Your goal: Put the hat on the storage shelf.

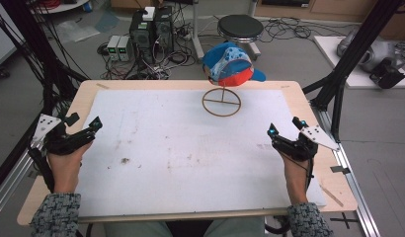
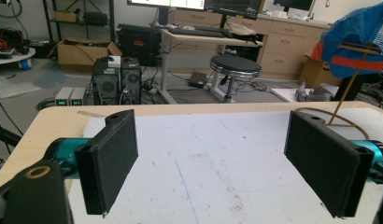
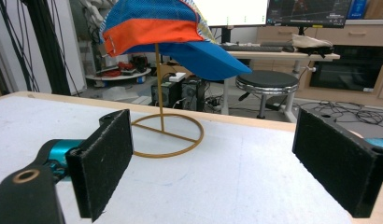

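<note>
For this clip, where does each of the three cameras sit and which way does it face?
High view: above the person's side, looking forward and down on the table; both forearms, the left gripper and the right gripper show.
Left gripper view: rides the left gripper, facing across the table toward the far edge; its two black jaws stand wide apart.
Right gripper view: rides the right gripper, facing the cap on its gold stand; jaws apart.
Shared: all three views show the cap, the stand and the round stool.
</note>
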`<state>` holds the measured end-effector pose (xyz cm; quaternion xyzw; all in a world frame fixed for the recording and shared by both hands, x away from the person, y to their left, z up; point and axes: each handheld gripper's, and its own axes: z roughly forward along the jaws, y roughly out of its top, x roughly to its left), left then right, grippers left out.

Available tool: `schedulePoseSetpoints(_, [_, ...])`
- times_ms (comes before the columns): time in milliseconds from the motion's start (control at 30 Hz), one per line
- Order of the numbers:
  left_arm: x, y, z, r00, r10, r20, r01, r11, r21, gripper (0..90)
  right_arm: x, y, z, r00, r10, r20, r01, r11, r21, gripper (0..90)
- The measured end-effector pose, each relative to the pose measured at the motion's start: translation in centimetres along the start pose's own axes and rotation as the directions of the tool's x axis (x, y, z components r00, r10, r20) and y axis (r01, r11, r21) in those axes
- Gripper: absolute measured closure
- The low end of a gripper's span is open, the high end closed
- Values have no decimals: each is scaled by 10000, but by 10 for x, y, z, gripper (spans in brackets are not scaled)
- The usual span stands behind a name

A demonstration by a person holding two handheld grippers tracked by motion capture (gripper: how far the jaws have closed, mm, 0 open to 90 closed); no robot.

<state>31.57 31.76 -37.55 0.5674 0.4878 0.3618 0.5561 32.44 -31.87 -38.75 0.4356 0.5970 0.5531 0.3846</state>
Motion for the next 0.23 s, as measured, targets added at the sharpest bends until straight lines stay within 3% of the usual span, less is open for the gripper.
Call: schedulePoseSetpoints(233, [1,0,1,10000,-4,-2,4,10000,32,175,0,0,-1,10000,-28,-2,28,10000,-27,116])
